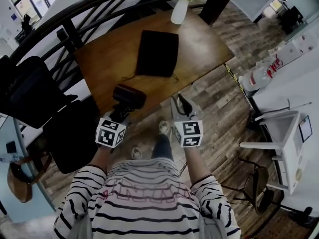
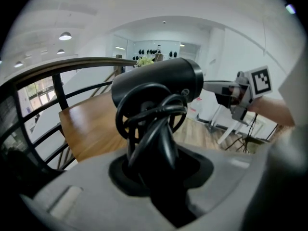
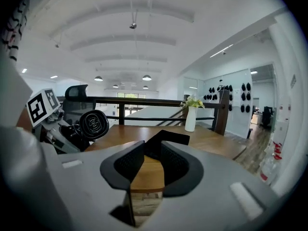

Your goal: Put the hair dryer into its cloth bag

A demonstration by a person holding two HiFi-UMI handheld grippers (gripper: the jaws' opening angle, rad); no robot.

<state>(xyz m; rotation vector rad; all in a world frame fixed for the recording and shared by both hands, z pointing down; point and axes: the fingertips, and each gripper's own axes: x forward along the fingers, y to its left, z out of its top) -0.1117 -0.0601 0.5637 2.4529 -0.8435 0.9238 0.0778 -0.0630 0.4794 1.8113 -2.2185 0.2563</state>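
The left gripper's [image 1: 120,115] jaws clench the hair dryer [image 2: 159,88] by its handle. The right gripper's [image 3: 151,163] jaws stand released and empty, with the cloth bag [image 1: 157,53] ahead of them on the counter [image 1: 107,54].

This looks like an open-plan office or studio. Ahead of the jaws of the right gripper [image 3: 153,155], a wooden table [image 3: 207,141] with a vase [image 3: 191,119] of flowers stands by a dark railing [image 3: 144,100], with a black office chair [image 3: 77,96] left of the jaws and a white wall [image 3: 226,101] hung with dark round items to their right. Ceiling lamps [image 3: 147,77] shine far beyond the jaws, and white desks [image 1: 294,73] stand on a plank floor [image 1: 219,98] off to their right.
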